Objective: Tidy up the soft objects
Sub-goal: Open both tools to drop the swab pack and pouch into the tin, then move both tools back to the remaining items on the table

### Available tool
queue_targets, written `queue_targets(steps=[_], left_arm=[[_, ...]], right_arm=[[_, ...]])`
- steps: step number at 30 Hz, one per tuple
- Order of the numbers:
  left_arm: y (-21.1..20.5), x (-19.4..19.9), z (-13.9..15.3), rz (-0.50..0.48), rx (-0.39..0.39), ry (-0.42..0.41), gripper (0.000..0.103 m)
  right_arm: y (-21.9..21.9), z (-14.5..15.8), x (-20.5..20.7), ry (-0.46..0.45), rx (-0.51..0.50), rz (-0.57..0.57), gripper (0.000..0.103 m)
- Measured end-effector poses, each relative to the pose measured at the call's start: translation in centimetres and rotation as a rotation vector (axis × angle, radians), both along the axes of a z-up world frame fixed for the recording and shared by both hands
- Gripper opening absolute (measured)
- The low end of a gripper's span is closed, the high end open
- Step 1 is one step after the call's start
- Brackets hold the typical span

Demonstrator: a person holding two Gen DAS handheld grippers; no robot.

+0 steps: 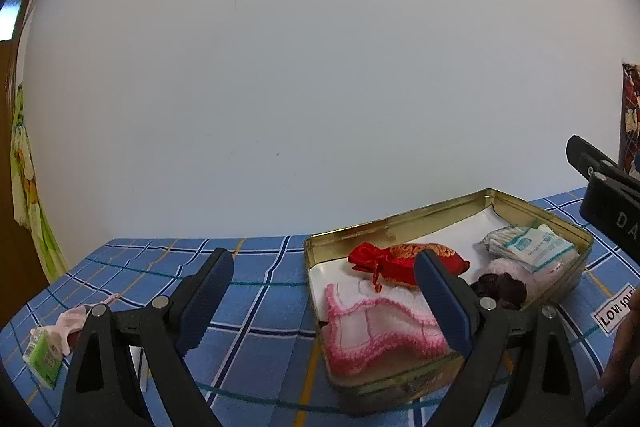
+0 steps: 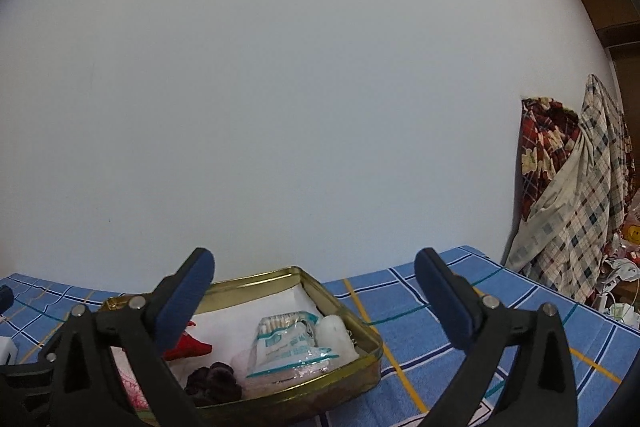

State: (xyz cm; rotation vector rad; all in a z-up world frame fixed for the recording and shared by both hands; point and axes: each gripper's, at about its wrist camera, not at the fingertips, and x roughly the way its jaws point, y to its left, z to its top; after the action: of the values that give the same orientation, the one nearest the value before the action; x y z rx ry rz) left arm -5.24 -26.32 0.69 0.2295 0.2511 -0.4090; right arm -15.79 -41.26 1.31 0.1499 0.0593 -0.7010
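Gold metal makes up the tin (image 1: 440, 215), which is set on the worktop (image 1: 260, 291) under a blue checked cloth. Inside it are seen a pink knitted piece (image 1: 376, 331), a red pouch (image 1: 400, 263), a dark scrunchie (image 1: 502, 287) and a packet of what may be cotton swabs (image 2: 288, 343). The left gripper (image 1: 324, 299) is held with its fingers wide apart and nothing between them. The right gripper (image 2: 316, 303) is also spread wide and empty, above the tin's far corner. A green packet (image 1: 42, 357) is left by the worktop's edge.
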Motion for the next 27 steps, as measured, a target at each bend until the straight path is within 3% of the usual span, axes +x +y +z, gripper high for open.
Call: queue_targets(steps=[17, 27], left_arm=[[5.2, -0.2, 0.1, 0.042, -0.057, 0.067, 0.093], [7.2, -0.5, 0.2, 0.037, -0.053, 0.068, 0.093]], right_arm=[[2.4, 0.0, -2.3, -0.042, 0.028, -0.040, 0.102], [3.0, -0.1, -2.9, -0.026, 0.078, -0.030, 0.102]])
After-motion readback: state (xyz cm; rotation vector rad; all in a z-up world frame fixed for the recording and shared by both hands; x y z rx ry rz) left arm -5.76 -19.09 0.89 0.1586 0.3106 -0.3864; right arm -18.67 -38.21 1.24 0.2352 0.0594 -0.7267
